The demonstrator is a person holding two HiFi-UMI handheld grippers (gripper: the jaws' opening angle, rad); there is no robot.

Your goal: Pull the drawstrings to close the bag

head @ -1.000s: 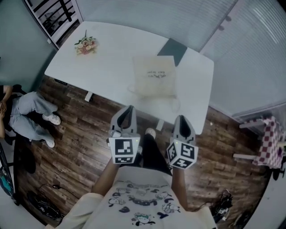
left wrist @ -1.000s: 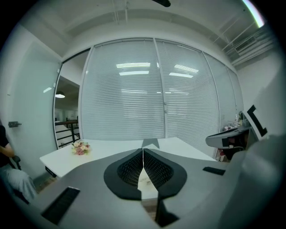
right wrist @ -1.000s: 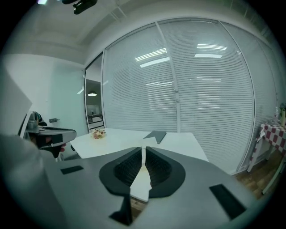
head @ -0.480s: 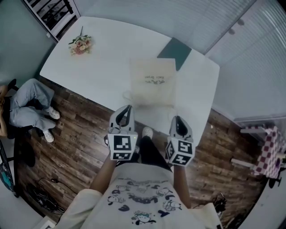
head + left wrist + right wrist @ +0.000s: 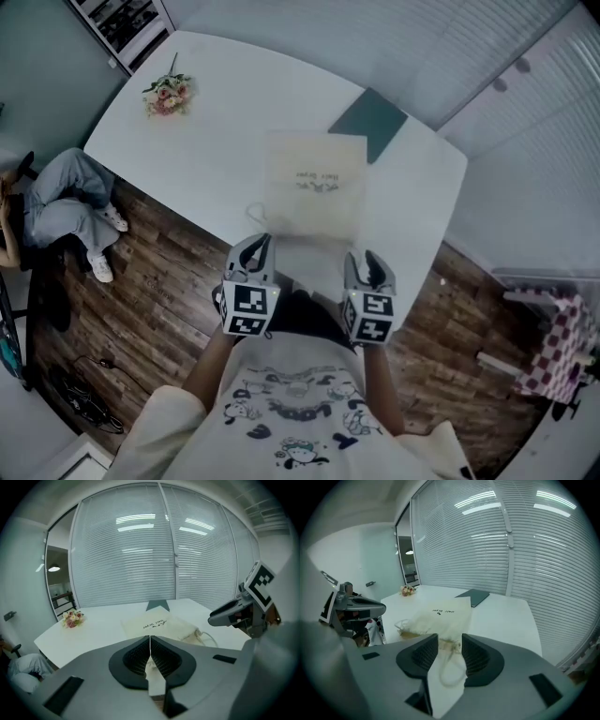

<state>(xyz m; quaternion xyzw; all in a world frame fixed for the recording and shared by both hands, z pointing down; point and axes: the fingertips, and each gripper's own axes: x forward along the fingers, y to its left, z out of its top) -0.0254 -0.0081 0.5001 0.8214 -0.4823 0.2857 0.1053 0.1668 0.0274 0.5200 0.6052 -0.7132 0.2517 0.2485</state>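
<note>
Lying flat, cream bag (image 5: 314,187) trails drawstring loops (image 5: 443,674); left tongs (image 5: 150,641) clenched, right tongs (image 5: 450,644) opening astride one.

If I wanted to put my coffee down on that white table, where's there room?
Widest bare stretch: left side of the table, between the flowers and the bag. A narrower strip lies right of the bag. The near edge is crowded by the drawstring loops.

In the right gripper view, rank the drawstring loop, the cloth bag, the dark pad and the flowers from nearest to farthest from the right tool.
1. drawstring loop, between the opening jaws of the right tool
2. cloth bag, just ahead, centre
3. dark pad, beyond the bag, right
4. flowers, far left
</note>
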